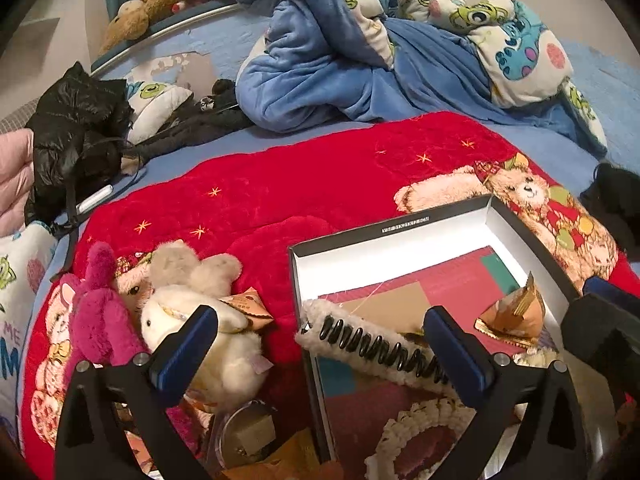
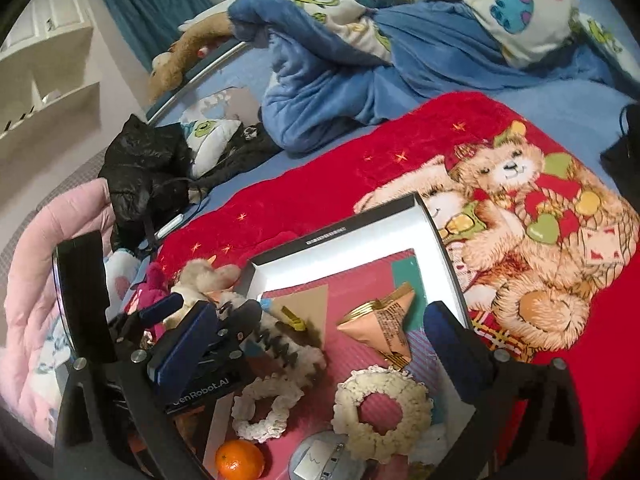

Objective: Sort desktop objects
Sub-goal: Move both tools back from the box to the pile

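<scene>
The box (image 1: 404, 236), black outside and white inside, lies open on the red blanket (image 1: 304, 184) that covers the bed. Inside the box, near its middle, rests a tan snack packet (image 2: 382, 330); nearer the camera than that lie two cream scrunchies (image 2: 382, 410), a tangerine (image 2: 239, 460) and a small round mirror (image 2: 320, 462). A fluffy clip card (image 1: 368, 346) carrying a row of black hair clips leans across the box's left wall. Just left of the box sit the plush toys (image 1: 188, 304): a white one, a beige one and a pink one, bunched together, with another tan packet (image 1: 248, 308) touching them.

The left tool (image 1: 320, 344) hovers over the box's left wall with its jaws spread wide; the clip card lies between them, but neither pad presses on it. The right tool (image 2: 320, 344) hangs over the box's inside, also fully spread, with the snack packet between its fingers and free of both pads. Neither tool has hold of anything. Beyond the box, a blue quilt (image 1: 320, 72) is heaped on the bed
</scene>
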### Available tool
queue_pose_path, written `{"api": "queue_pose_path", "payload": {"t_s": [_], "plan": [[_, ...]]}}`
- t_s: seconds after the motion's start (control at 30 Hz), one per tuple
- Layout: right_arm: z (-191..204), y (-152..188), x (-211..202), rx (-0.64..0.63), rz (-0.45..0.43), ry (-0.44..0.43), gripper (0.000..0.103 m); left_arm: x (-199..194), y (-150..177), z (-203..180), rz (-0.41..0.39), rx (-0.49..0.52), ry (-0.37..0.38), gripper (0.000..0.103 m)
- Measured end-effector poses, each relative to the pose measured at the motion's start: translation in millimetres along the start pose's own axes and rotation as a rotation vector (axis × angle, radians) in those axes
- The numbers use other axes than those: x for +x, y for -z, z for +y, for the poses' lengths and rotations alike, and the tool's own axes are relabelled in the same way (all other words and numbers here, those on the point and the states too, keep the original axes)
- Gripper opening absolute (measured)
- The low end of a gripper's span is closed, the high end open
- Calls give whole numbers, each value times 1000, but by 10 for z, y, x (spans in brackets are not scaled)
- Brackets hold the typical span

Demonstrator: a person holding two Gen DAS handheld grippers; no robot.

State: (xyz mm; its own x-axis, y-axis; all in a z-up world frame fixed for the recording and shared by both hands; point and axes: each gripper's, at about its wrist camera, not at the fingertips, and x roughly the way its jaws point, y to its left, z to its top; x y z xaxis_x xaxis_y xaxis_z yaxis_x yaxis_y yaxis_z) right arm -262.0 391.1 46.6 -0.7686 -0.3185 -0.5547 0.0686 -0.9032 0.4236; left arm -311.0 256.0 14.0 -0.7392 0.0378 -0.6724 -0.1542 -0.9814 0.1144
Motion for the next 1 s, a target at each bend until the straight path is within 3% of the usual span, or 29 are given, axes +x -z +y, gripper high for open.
{"api": "queue_pose_path", "payload": {"t_s": [0.1, 0.5, 0.7, 1.0], "plan": [[49, 5, -2, -22, -1, 1, 103, -78, -14, -20, -22, 20, -27, 103], [307, -55, -274, -49, -42, -7, 103, -656, -61, 275, -79, -25, -12, 103], [721, -105, -398, -42, -57, -69, 103, -1010, 30, 721, -88, -48, -53, 103], [1742, 44, -448, -143, -36, -132, 103, -1556, 370, 1820, -75, -130, -188, 103]]}}
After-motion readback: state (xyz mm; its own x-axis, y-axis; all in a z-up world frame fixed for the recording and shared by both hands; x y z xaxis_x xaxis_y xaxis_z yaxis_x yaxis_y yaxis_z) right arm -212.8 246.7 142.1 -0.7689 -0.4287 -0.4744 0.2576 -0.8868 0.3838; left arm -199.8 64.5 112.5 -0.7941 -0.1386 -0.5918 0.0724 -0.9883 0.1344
